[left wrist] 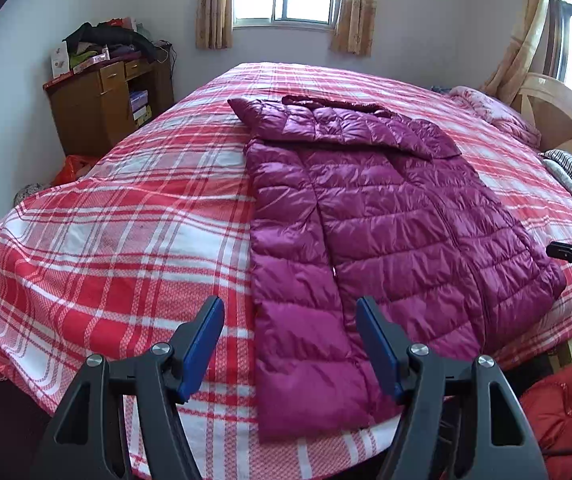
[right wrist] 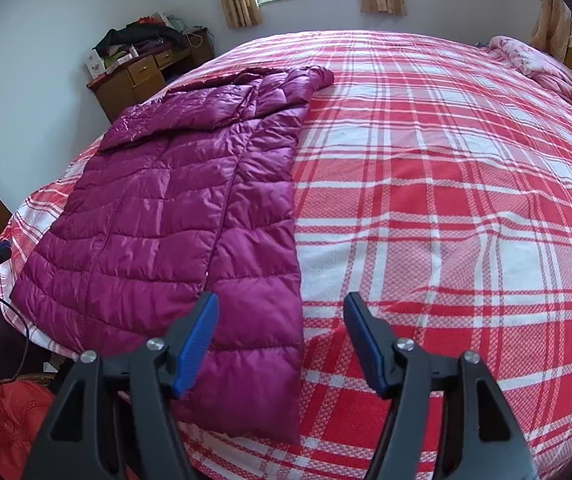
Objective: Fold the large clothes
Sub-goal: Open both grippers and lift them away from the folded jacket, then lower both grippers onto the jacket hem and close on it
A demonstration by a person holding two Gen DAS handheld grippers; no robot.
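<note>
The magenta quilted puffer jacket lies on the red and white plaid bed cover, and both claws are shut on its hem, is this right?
Not quite. The magenta quilted puffer jacket does lie on the red and white plaid bed cover, but the left claw and right claw are both open, holding nothing, as each wrist view shows.

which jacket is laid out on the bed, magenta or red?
The magenta jacket, spread flat on the plaid bedspread. The red jacket sits off the bed's near edge. Both grippers are open above the bed.
</note>
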